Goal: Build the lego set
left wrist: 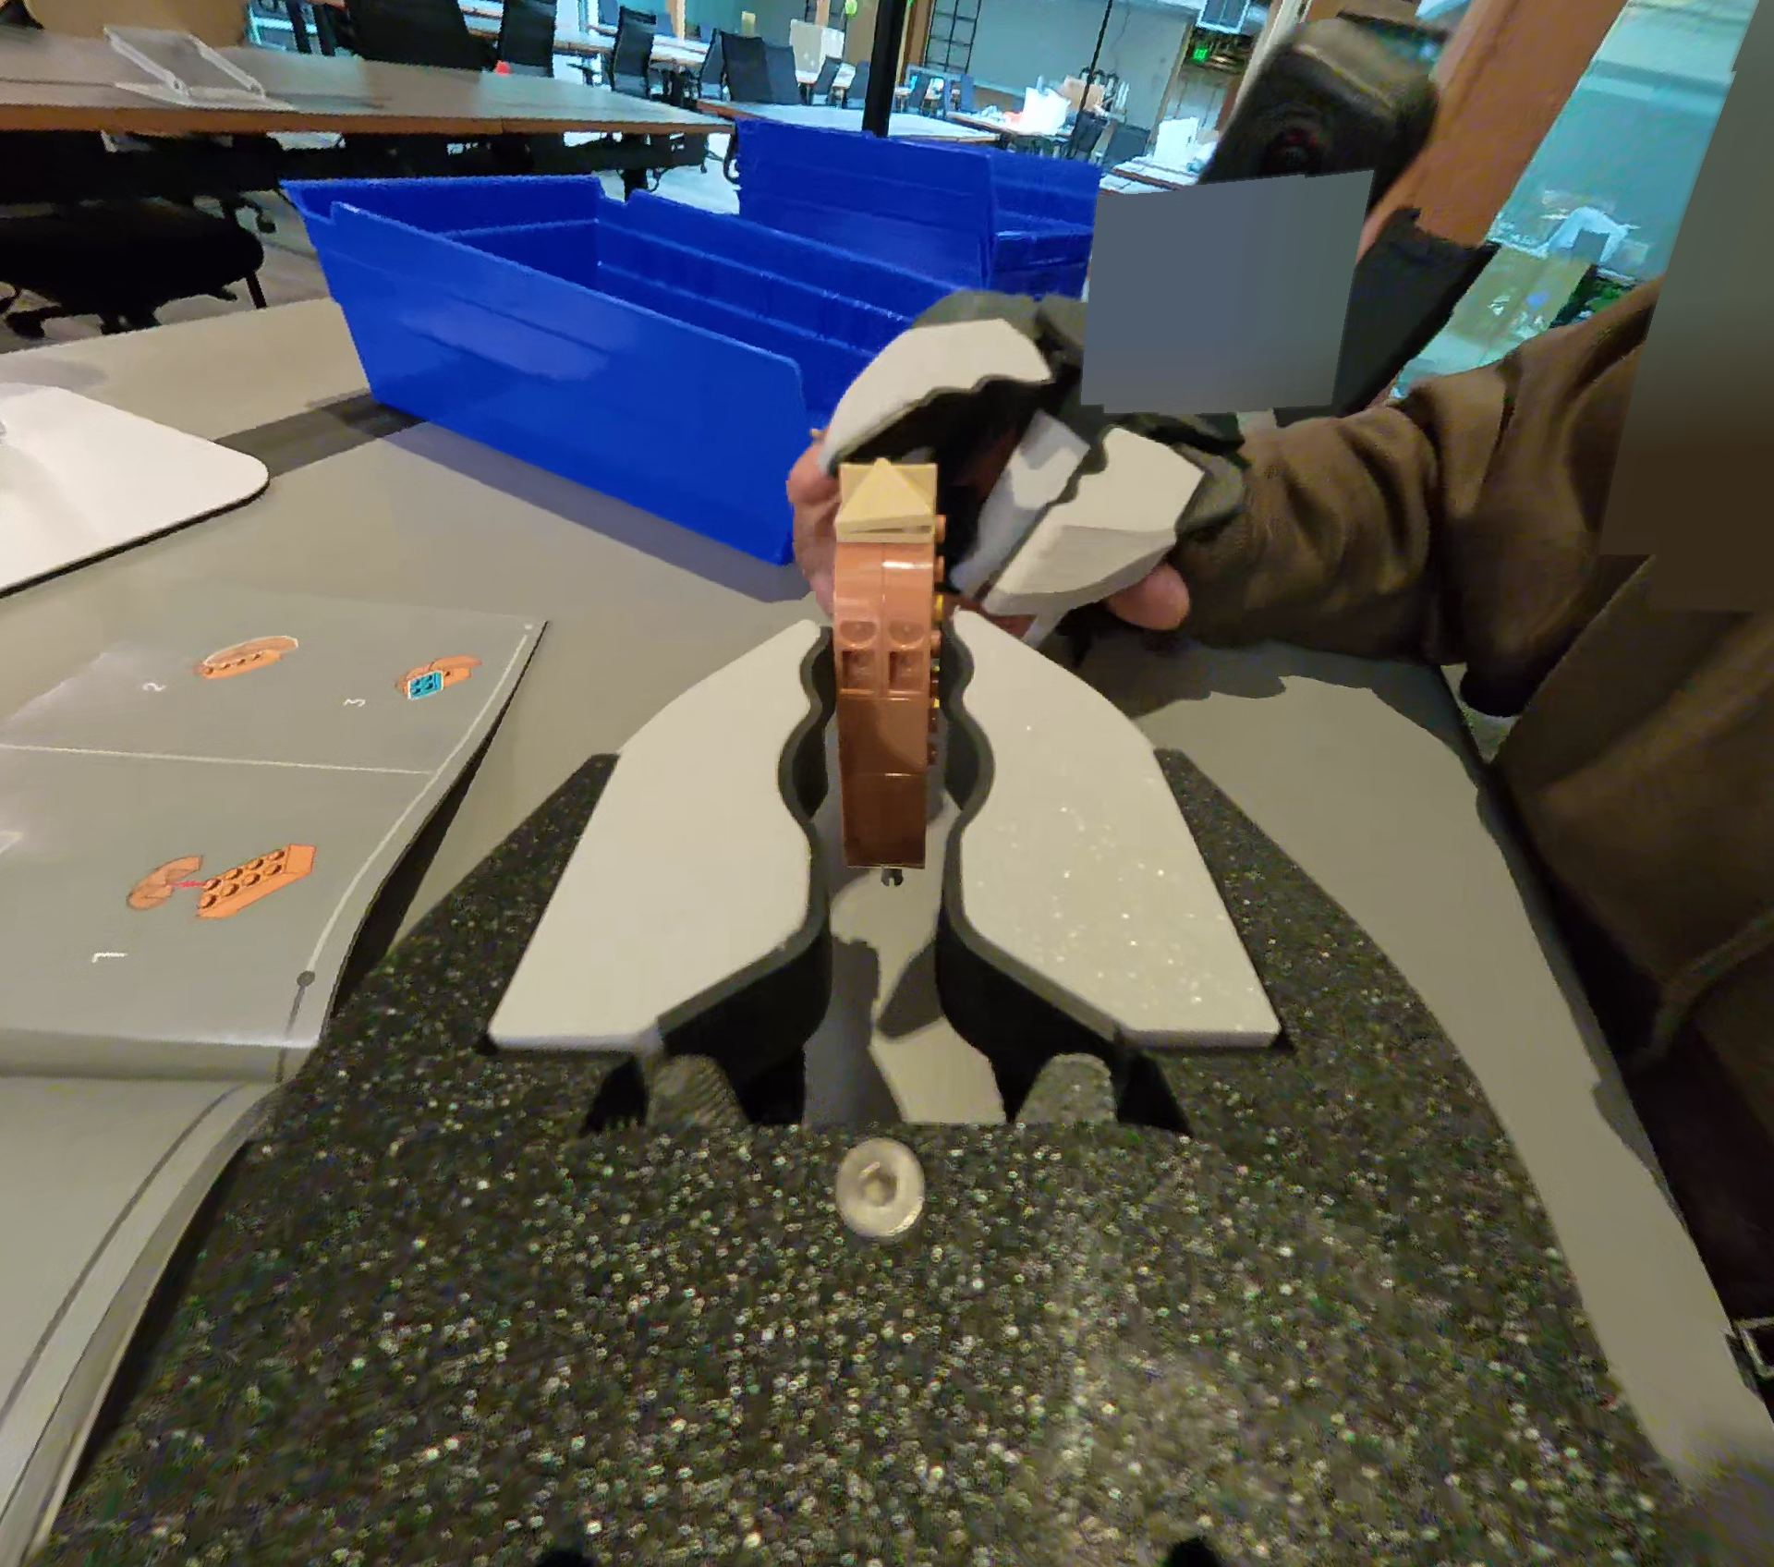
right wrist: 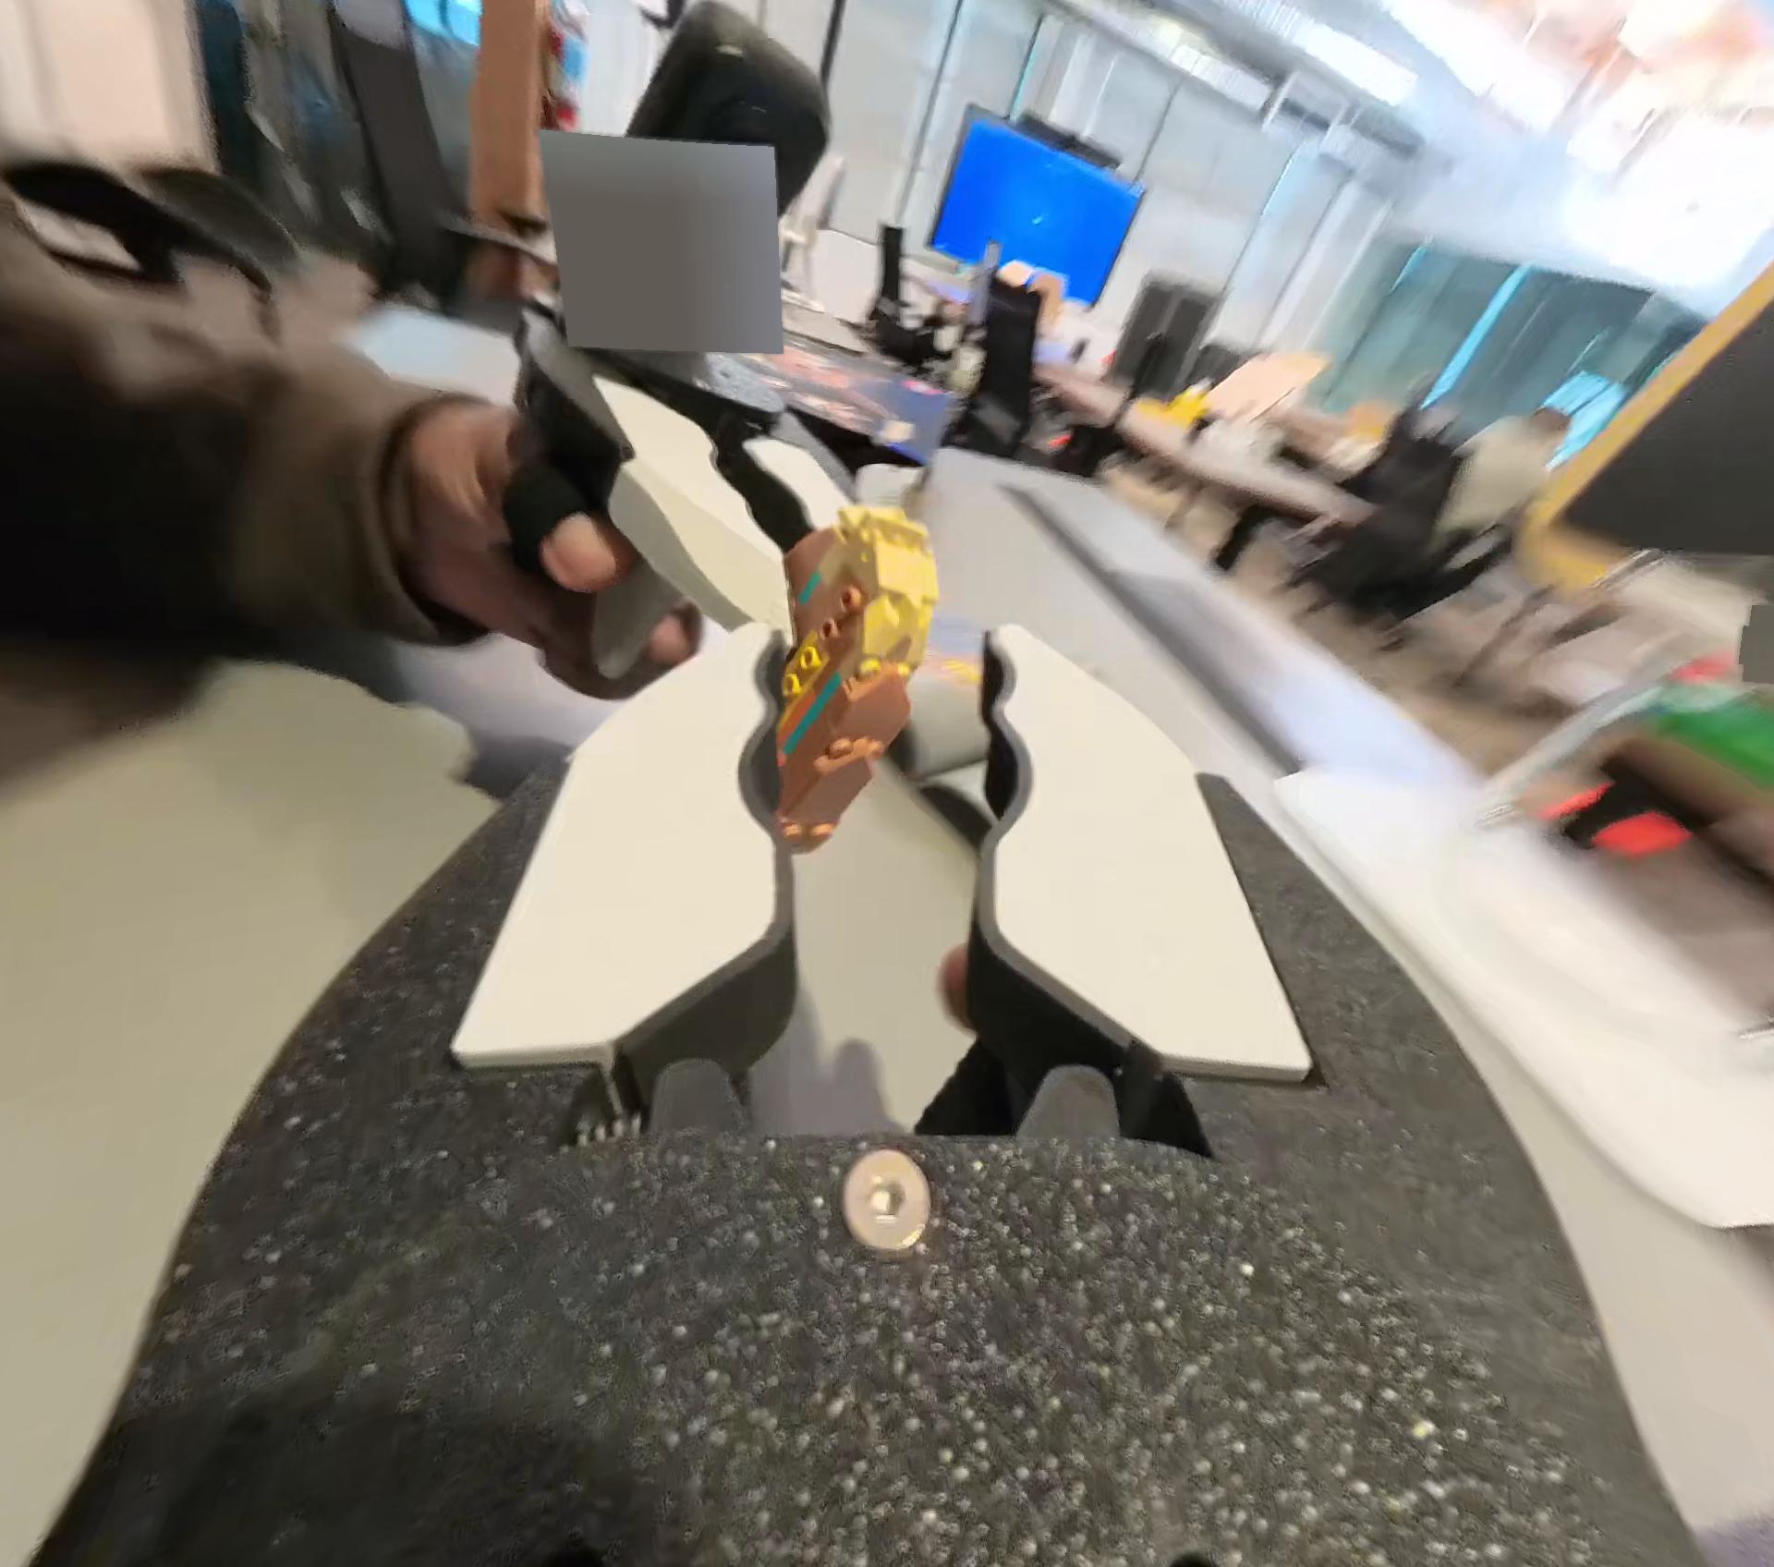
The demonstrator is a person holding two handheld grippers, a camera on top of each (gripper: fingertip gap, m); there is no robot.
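A brown lego model (left wrist: pixel 881 715) with a tan pyramid-shaped top stands upright between my left gripper's (left wrist: pixel 888 643) fingers, which are shut on it above the grey table. In the right wrist view the model (right wrist: pixel 845 686) shows yellow, teal and brown bricks. My right gripper (right wrist: pixel 883 643) is open, its fingers on either side of the model, with the model close to the left finger (right wrist: pixel 672 830). The right gripper also shows in the left wrist view (left wrist: pixel 922 532), open just behind the model's top. The left gripper (right wrist: pixel 797 561) holds the model from the far left in the right wrist view.
Blue plastic bins (left wrist: pixel 576 350) stand on the table behind the grippers. An open instruction booklet (left wrist: pixel 240 801) lies at the left, with a white flat object (left wrist: pixel 96 465) beyond it. A person's brown sleeve (left wrist: pixel 1440 484) reaches in from the right. The right wrist view is motion-blurred.
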